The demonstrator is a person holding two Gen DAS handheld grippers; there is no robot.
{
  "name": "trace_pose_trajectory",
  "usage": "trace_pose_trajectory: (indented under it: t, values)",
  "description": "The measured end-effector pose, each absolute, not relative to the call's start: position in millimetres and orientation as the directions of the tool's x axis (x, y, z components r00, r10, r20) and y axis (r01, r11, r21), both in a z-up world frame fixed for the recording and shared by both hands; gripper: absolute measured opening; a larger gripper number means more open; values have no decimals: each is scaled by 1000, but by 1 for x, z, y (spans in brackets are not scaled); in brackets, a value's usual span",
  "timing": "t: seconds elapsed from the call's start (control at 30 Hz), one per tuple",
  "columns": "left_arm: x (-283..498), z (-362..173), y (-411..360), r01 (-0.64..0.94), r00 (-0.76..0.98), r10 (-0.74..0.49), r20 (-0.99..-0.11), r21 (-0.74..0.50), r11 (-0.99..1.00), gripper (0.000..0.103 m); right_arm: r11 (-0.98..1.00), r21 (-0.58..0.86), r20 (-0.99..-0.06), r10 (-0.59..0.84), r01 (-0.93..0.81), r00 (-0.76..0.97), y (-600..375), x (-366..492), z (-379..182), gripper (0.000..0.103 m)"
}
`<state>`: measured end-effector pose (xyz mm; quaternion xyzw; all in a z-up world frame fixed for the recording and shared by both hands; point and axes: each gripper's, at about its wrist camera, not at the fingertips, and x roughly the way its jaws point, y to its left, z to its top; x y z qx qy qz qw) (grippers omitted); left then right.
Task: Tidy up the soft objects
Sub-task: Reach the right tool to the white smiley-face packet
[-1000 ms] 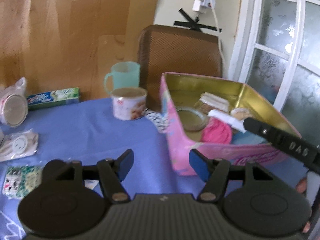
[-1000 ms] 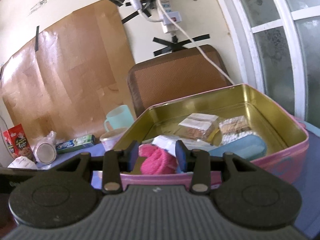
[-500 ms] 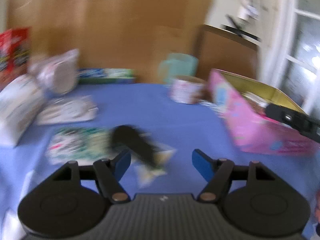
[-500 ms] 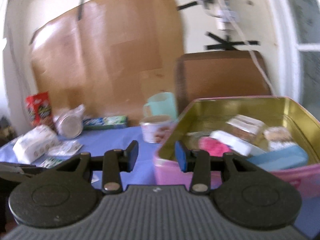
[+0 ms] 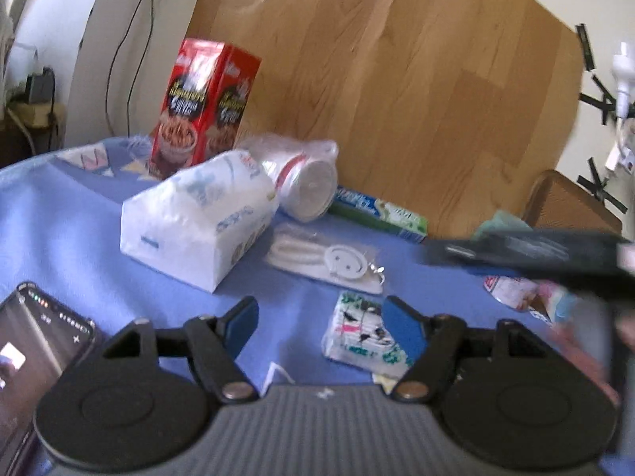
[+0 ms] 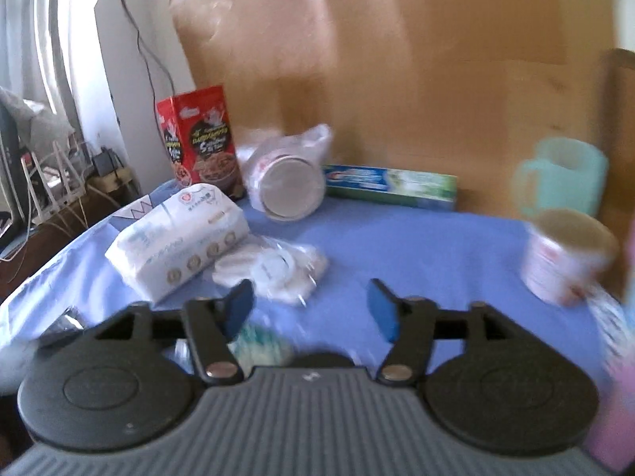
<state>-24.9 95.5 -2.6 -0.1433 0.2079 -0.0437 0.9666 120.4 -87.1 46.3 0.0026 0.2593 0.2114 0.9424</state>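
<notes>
A blue tablecloth (image 5: 79, 214) covers the table and fills the lower half of both wrist views, with a brown board (image 5: 397, 79) leaning on the wall behind it at 12 o'clock. The biggest soft item, a white tissue pack (image 5: 198, 226), lies at about 10 o'clock from the left gripper (image 5: 319, 319); a red cereal box (image 5: 202, 107) stands upright just behind it. Leaning against the pack's far end is a bagged stack of cups (image 5: 305, 182) on its side, and a toothpaste box (image 5: 377, 214) lies flat along the foot of the board at 1 o'clock.

In the right wrist view a mint mug (image 6: 563, 174) stands at 2 o'clock with a printed paper cup (image 6: 567, 258) just in front of it — both blurred. A clear bag with a white smiley piece (image 5: 337, 261) lies just beside the tissue pack, at 12 o'clock from the left gripper. A small patterned packet (image 5: 361, 337) sits nearest, partly behind the left gripper's right finger.

Both tools are empty. The left gripper's jaws have just been opening and stand spread with only cloth between them; the right gripper (image 6: 311, 305) has also just been opening — its blue pads are wide apart over bare cloth. A phone (image 5: 35, 341) shows at 8 o'clock in the left view.
</notes>
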Motion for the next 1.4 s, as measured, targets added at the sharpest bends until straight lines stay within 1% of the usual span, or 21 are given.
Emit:
trace_pose_trajectory:
  t: [0.13, 0.23, 0.3, 0.37, 0.43, 0.47, 0.5, 0.67, 0.7, 0.83, 0.9, 0.93, 0.97, 1.07, 1.13, 1.17, 1.2, 1.23, 1.27, 1.3, 1.4]
  values:
    - [-25, -3, 101, 29, 911, -158, -382, -324, 946, 77, 859, -40, -574, 398, -510, 715, -42, 157, 40, 95]
    - [-22, -3, 104, 33, 913, -167, -372, -340, 940, 77, 810, -168, -639, 345, -562, 688, -17, 179, 29, 96]
    - [-23, -3, 104, 38, 916, -170, -364, -341, 939, 78, 786, -189, -691, 320, -589, 648, -12, 190, 20, 98]
    - [-25, -3, 105, 42, 919, -171, -355, -343, 938, 79, 799, -135, -701, 341, -586, 627, -20, 198, 18, 97]
    - [-25, -4, 106, 44, 920, -174, -351, -349, 936, 79, 839, -53, -701, 355, -541, 619, -33, 205, 20, 87]
    - [-26, -4, 106, 44, 920, -175, -351, -351, 935, 79, 862, -31, -685, 350, -505, 639, -45, 206, 23, 73]
    - [-26, -4, 106, 45, 919, -177, -351, -352, 935, 79, 881, -5, -681, 342, -472, 647, -55, 207, 25, 63]
    - [-26, -4, 106, 51, 921, -180, -346, -350, 935, 80, 958, 55, -665, 245, -280, 705, -114, 199, 28, 57]
    - [-26, -4, 106, 51, 921, -179, -346, -350, 935, 80, 969, 79, -649, 228, -235, 725, -122, 193, 28, 48]
    - [-25, -4, 106, 46, 920, -176, -350, -349, 936, 80, 979, 151, -644, 201, -135, 738, -151, 163, 27, 34]
    - [-26, -3, 105, 47, 919, -174, -353, -342, 938, 80, 981, 162, -643, 190, -112, 742, -158, 145, 21, 31]
    - [-26, -3, 104, 48, 919, -174, -354, -337, 940, 80, 982, 158, -644, 183, -105, 743, -162, 136, 20, 28]
    - [-26, -3, 103, 49, 919, -173, -356, -332, 942, 80, 985, 133, -635, 168, -107, 754, -164, 121, 18, 21]
    - [-27, -2, 101, 59, 918, -178, -355, -321, 945, 80, 984, 123, -619, 179, -131, 765, -162, 106, 18, 22]
    - [-27, -2, 102, 58, 918, -175, -355, -318, 946, 80, 982, 111, -581, 188, -152, 792, -160, 99, 24, 23]
    - [-26, -2, 102, 53, 918, -170, -357, -316, 947, 80, 983, 91, -553, 183, -159, 813, -159, 96, 29, 31]
    - [-26, -2, 101, 46, 918, -164, -360, -314, 948, 80, 983, 80, -533, 181, -164, 826, -158, 97, 33, 50]
    - [-25, -3, 101, 43, 918, -162, -362, -314, 949, 80, 982, 80, -516, 187, -170, 836, -157, 100, 37, 60]
    - [-24, -3, 101, 41, 917, -160, -364, -314, 949, 80, 978, 89, -504, 208, -189, 838, -154, 106, 41, 74]
    - [-24, -3, 101, 40, 917, -160, -366, -314, 949, 80, 975, 92, -513, 219, -200, 830, -151, 112, 42, 79]
    - [-23, -4, 101, 32, 914, -155, -375, -313, 949, 80, 978, 40, -541, 192, -203, 819, -138, 144, 35, 79]
